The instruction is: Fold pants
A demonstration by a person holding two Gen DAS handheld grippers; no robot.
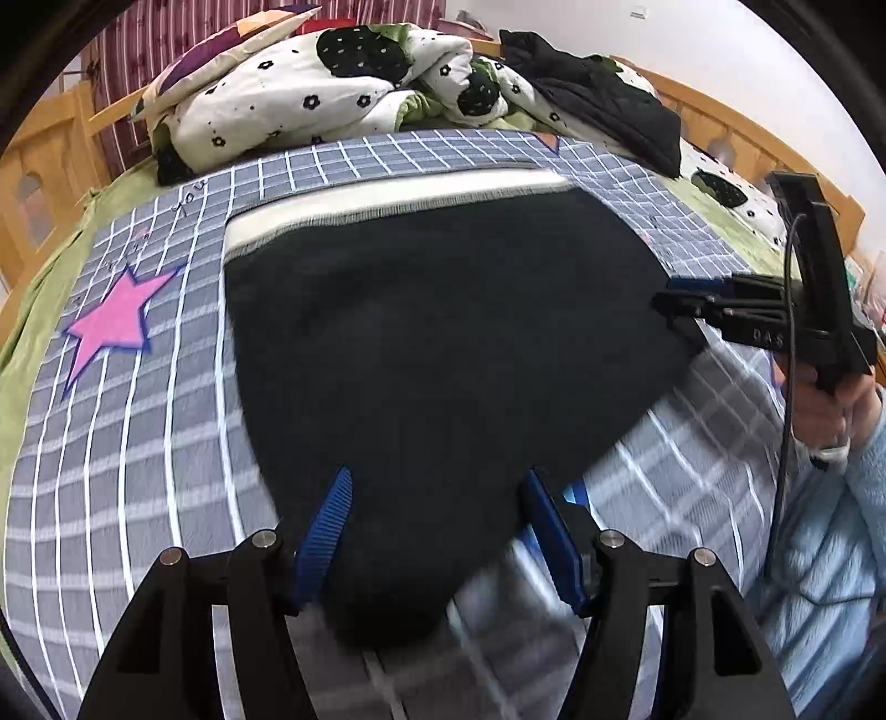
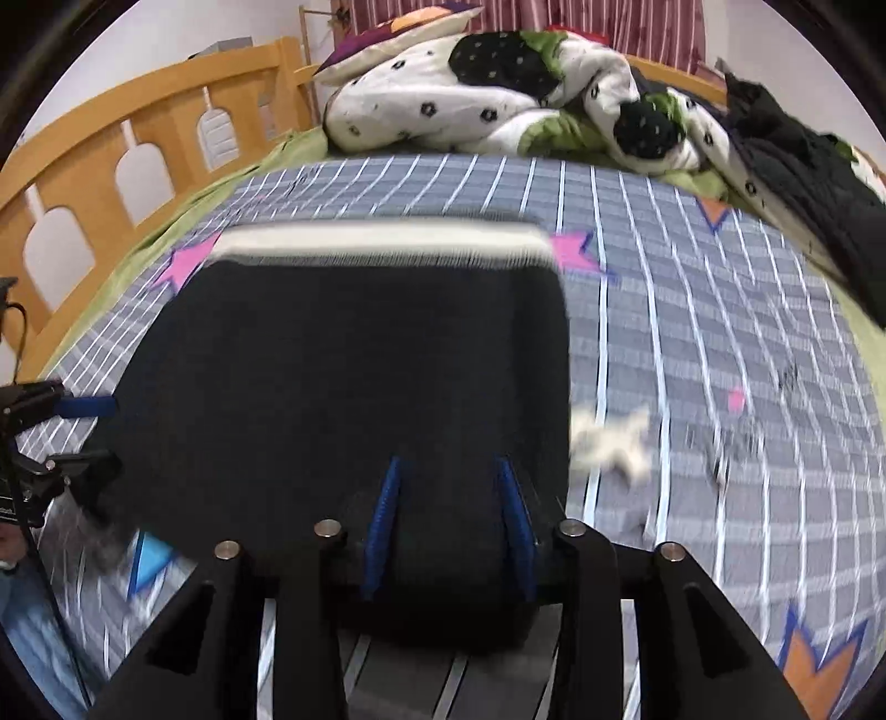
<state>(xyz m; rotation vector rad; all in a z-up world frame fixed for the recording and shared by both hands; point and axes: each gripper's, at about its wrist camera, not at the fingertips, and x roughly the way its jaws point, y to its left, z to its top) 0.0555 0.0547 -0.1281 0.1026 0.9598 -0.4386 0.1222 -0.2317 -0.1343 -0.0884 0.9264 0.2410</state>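
Observation:
Black pants [image 1: 443,332] lie folded on the checked bedspread [image 1: 138,443], their white-lined waistband [image 1: 387,202] at the far side. The near corner of the cloth is bunched between the pads of my left gripper [image 1: 437,476], filling the wide gap from pad to pad. My right gripper [image 1: 673,296] sits at the pants' right corner. In the right wrist view, the black pants [image 2: 343,360] fill the space between the right gripper's [image 2: 447,462] blue pads and spread past them. Blur hides whether they press. The left gripper [image 2: 94,435] shows at the pants' left edge.
A flowered quilt [image 1: 332,94], a pillow [image 1: 221,50] and a dark jacket [image 1: 609,105] are heaped at the far end of the bed. A wooden bed rail [image 2: 138,138] runs along the left. A white scrap [image 2: 609,437] lies right of the pants. A light-blue sleeve [image 1: 830,526] is at the right.

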